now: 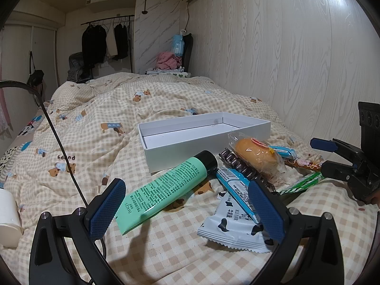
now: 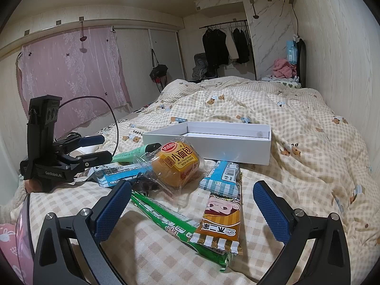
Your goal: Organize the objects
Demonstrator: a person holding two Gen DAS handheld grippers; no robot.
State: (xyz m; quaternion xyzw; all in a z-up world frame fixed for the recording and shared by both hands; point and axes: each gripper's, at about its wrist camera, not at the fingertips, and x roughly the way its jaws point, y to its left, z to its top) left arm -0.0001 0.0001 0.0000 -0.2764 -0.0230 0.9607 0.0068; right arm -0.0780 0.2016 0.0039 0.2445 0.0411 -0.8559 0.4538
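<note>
An empty white box (image 1: 204, 137) lies on the checked bedspread; it also shows in the right wrist view (image 2: 213, 144). In front of it lie a green tube (image 1: 171, 187), a wrapped small bread (image 1: 257, 159) (image 2: 177, 163), a dark hair claw (image 1: 239, 168), a blue striped packet (image 1: 237, 187) (image 2: 222, 178), a cow-print milk packet (image 1: 234, 225), a green packet (image 2: 180, 225) and an orange snack bar (image 2: 219, 218). My left gripper (image 1: 187, 211) is open over the tube's bottom end. My right gripper (image 2: 192, 209) is open above the green packet and orange bar.
A white roll (image 1: 8, 216) lies at the left edge of the bed. A wood-panel wall (image 1: 296, 47) runs along the right side. A clothes rack (image 1: 106, 40) and a pink curtain (image 2: 71, 76) stand beyond the bed.
</note>
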